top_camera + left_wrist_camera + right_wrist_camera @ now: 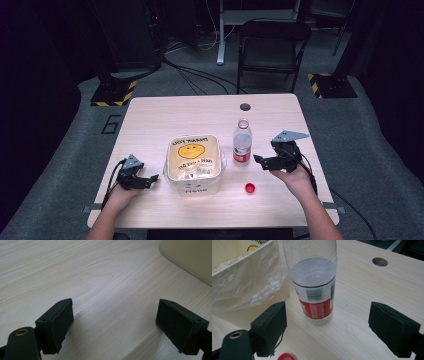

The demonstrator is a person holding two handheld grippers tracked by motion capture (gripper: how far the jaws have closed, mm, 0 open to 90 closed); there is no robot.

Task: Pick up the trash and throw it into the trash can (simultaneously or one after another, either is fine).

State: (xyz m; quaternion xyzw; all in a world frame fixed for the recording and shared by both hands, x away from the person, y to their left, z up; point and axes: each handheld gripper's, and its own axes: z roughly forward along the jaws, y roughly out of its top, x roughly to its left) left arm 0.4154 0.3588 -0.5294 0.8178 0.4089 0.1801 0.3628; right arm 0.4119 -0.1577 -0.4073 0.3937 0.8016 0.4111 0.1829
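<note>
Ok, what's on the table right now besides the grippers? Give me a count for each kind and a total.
Bottle: 1, clear plastic, upright, cap off
Cap: 1, red, lying loose on the table in front of the bottle
Bin: 1, cream with a smiley face, lined with a clear bag
Total: 3

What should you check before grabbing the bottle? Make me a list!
1. Bottle standing upright on the table: ok.
2. Bottle mouth uncapped, red cap lying loose on the table: ok.
3. Right gripper open, nothing between its jaws: ok.
4. Bottle lined up ahead of the right gripper in the right gripper view: ok.
5. Left gripper open, apart from the lined bin: ok.
6. Bin's plastic liner out of the bottle's way: cannot tell.
</note>
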